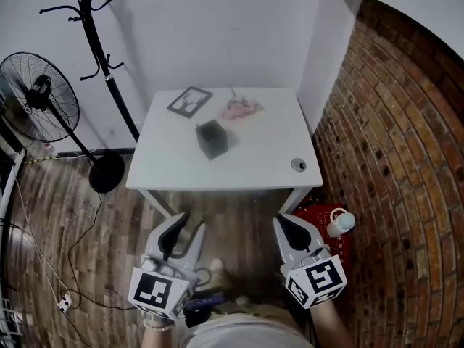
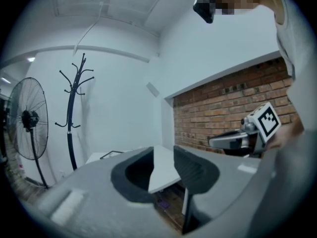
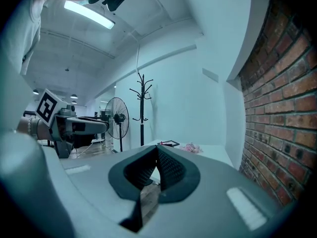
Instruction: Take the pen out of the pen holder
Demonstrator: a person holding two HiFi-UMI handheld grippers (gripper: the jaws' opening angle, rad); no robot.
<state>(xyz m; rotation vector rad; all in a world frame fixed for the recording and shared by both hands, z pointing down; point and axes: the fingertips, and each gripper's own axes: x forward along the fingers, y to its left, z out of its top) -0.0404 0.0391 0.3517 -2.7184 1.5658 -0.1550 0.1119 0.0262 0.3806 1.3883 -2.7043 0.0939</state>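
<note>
- Far off to the left of the left claw point(image 1: 190, 225): a standing fan point(image 1: 40, 96) and a coat rack point(image 1: 94, 42) on the floor point(image 1: 58, 216), well out of reach and no part of the job.
- At the lower left, short of the surface point(image 1: 254, 151): the left claw, held about level and spread, with nothing in the gap but a sight of the near edge; probably kept wide to be ready for a grab.
- Well ahead of that claw, at the far side: a picture frame point(image 1: 190, 101), lying flat and apart from the rest.
- Ahead of the left claw and slightly to its right: the pen holder point(image 1: 212, 138), black, upright and alone, so open to approach from either side. No pen to be made out at this size; presumably inside, not yet taken out.
- Beyond the holder, ahead of both claws: a small pink thing point(image 1: 241, 108), apart from the holder.
- At the lower right, also short of the near edge: the right claw point(image 1: 284, 222), pressed together at the tips, pinching nothing; judged idle for now, or saved for steadying the holder.
- Just ahead of the right claw, near the front corner: a small round fitting point(image 1: 298, 165) in the top.
- To the right of the right claw, on the floor by the brick wall point(image 1: 391, 122): a red item point(image 1: 322, 220).
</note>
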